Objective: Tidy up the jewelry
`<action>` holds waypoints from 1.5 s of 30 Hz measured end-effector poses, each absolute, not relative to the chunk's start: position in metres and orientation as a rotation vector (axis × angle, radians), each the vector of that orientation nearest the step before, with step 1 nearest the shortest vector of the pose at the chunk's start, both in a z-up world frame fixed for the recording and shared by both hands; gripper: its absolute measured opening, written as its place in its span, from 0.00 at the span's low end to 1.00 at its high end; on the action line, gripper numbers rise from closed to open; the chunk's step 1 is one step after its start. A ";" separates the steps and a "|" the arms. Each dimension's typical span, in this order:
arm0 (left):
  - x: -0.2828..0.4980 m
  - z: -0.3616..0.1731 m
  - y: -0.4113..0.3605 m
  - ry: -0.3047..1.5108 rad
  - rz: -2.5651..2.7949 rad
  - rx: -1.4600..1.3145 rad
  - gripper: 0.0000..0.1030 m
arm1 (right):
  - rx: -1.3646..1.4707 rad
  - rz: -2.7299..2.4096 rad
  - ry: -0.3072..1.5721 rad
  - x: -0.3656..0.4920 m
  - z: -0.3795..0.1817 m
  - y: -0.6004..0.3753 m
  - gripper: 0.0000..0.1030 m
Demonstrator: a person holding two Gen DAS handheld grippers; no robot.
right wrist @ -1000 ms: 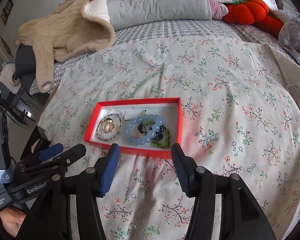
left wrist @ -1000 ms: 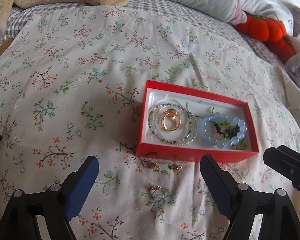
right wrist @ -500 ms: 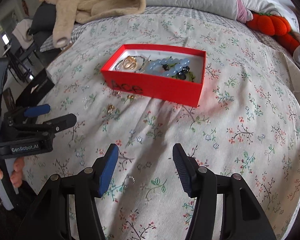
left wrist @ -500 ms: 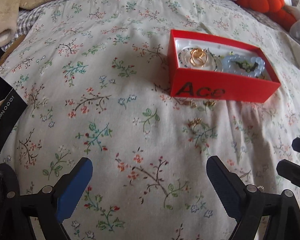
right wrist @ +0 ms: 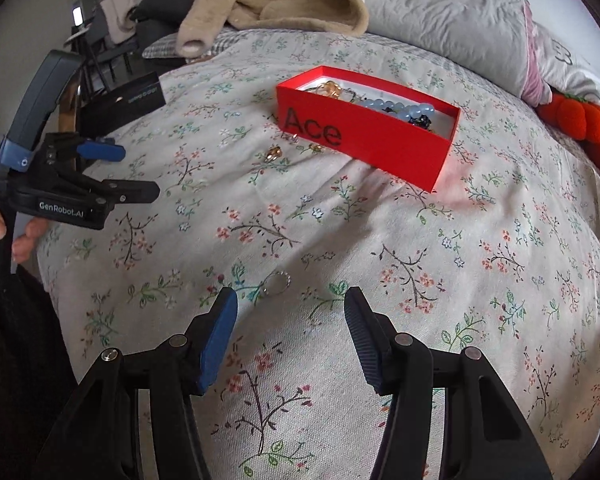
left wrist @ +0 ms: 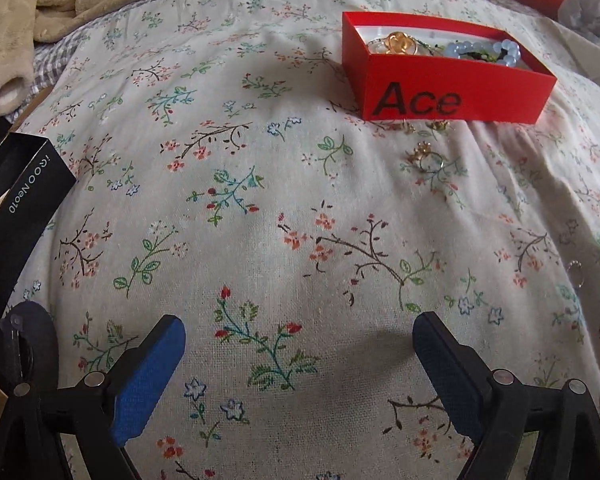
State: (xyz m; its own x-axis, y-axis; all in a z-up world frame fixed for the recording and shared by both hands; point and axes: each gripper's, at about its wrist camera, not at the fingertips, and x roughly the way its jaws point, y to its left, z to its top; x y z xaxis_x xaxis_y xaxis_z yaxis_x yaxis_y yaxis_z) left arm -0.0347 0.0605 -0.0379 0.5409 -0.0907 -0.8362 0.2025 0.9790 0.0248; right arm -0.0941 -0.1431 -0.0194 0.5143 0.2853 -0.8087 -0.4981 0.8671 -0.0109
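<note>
Right gripper (right wrist: 290, 316): fingers apart, closing, nothing between them, above the floral bed cover (right wrist: 440, 240). A silver ring (right wrist: 278, 281) lies just beyond its fingertips. Left gripper (left wrist: 298, 344): fingers wide open, empty. Farther on, a gold ring (left wrist: 428, 158) lies near the red box (left wrist: 452, 92) marked "Ace", which holds bracelets (left wrist: 480, 50) and gold rings.

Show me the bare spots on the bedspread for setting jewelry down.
Free: the wide stretch between the black box and the red box, and right of the red box. Crowded: just before the red box, where gold rings lie, and around the silver ring.
</note>
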 end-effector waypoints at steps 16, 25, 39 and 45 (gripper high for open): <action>-0.028 -0.044 0.038 0.982 -0.222 0.141 0.92 | -0.390 0.500 0.906 -0.082 -0.038 -0.124 0.30; -0.026 -0.044 0.034 0.981 -0.236 0.139 0.92 | -0.461 0.509 0.894 -0.076 -0.045 -0.114 0.17; -0.018 -0.039 0.019 0.974 -0.309 0.103 0.84 | -0.396 0.435 0.903 -0.052 -0.040 -0.122 0.15; -0.006 -0.037 0.014 0.964 -0.369 0.040 0.65 | -0.303 0.404 0.911 -0.040 -0.031 -0.134 0.15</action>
